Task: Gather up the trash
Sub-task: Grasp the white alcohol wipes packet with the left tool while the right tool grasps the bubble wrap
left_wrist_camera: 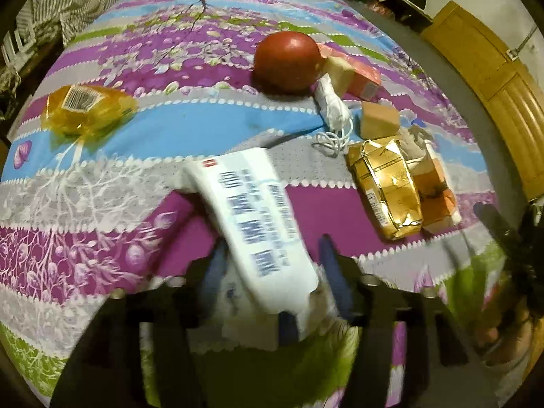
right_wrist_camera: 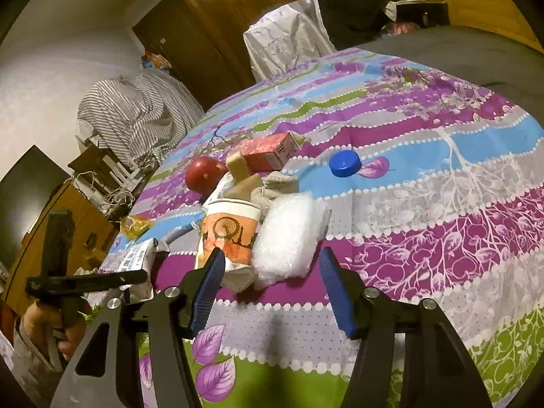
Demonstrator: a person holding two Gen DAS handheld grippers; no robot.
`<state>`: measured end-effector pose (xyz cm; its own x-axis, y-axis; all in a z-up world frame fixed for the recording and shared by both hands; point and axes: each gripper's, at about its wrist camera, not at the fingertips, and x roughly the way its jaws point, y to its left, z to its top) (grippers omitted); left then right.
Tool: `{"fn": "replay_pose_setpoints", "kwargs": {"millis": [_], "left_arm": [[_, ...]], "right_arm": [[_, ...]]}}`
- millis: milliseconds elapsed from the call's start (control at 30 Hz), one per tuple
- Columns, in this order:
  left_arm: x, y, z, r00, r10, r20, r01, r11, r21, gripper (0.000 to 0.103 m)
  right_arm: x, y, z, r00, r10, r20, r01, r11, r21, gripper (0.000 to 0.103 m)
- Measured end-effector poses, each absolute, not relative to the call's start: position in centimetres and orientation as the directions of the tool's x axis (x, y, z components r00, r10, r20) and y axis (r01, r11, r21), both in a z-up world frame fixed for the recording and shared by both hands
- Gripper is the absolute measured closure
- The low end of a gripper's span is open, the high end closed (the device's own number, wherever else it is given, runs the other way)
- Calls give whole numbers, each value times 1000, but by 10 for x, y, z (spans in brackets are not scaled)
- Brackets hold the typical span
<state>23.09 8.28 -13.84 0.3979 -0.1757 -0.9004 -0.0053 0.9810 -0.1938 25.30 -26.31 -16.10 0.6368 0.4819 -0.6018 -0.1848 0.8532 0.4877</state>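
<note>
Bed under a floral purple-striped sheet [left_wrist_camera: 170, 44]. Left claw [left_wrist_camera: 272, 272]: jaws apart, straddling a white printed wrapper [left_wrist_camera: 251, 217], seemingly unclamped; light, limp, slippery, best pinched mid-length. Right claw [right_wrist_camera: 272, 289]: jaws apart, empty, before bubble wrap [right_wrist_camera: 289, 238] and paper cup [right_wrist_camera: 231, 231].

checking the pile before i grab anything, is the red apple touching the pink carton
Touching, it seems: in the left wrist view the red apple overlaps the pink carton with no cloth visible between them; the right wrist view shows a sponge block between them, so the contact is not certain.
</note>
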Motion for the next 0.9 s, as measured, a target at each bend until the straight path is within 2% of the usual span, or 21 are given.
{"fn": "replay_pose_setpoints", "kwargs": {"millis": [100, 167, 200, 233, 467, 500, 533, 567, 700, 900], "left_arm": [[231, 72, -142, 444, -106, -890, -25, 991, -131, 40], [228, 72, -144, 471, -93, -877, -48, 990, -130, 42], [227, 73, -146, 477, -92, -874, -60, 989, -137, 53], [224, 74, -149, 477, -94, -874, -73, 987, -145, 55], [216, 61, -149, 497, -76, -864, -51, 992, -116, 56], [217, 61, -149, 499, -75, -863, -51, 992, -116, 56], [216, 61, -149, 506, -74, -859, -52, 992, -116, 57], [216, 60, -149, 510, -76, -857, -51, 992, -119, 59], [207, 61, -144, 544, -97, -834, -52, 987, -149, 66], [184, 59, -115, 641, -73, -764, -40, 991, -128, 67]], "right_arm": [[271, -262, -164, 620, 486, -616, -171, 850, 498, 43], [285, -261, -171, 599, 487, -636, -156, 850, 504, 43], [291, -260, -176, 588, 488, -645, -144, 848, 510, 43], [299, -259, -182, 571, 492, -658, -130, 845, 519, 43], [324, -241, -207, 517, 493, -700, -105, 848, 520, 45], [325, -239, -207, 518, 488, -703, -107, 852, 513, 46], [325, -236, -206, 524, 479, -705, -114, 859, 499, 60], [325, -233, -204, 528, 478, -702, -125, 861, 493, 60], [304, -230, -180, 620, 393, -679, -159, 910, 382, 62], [252, -228, -133, 753, 278, -596, -215, 960, 177, 63]]}}
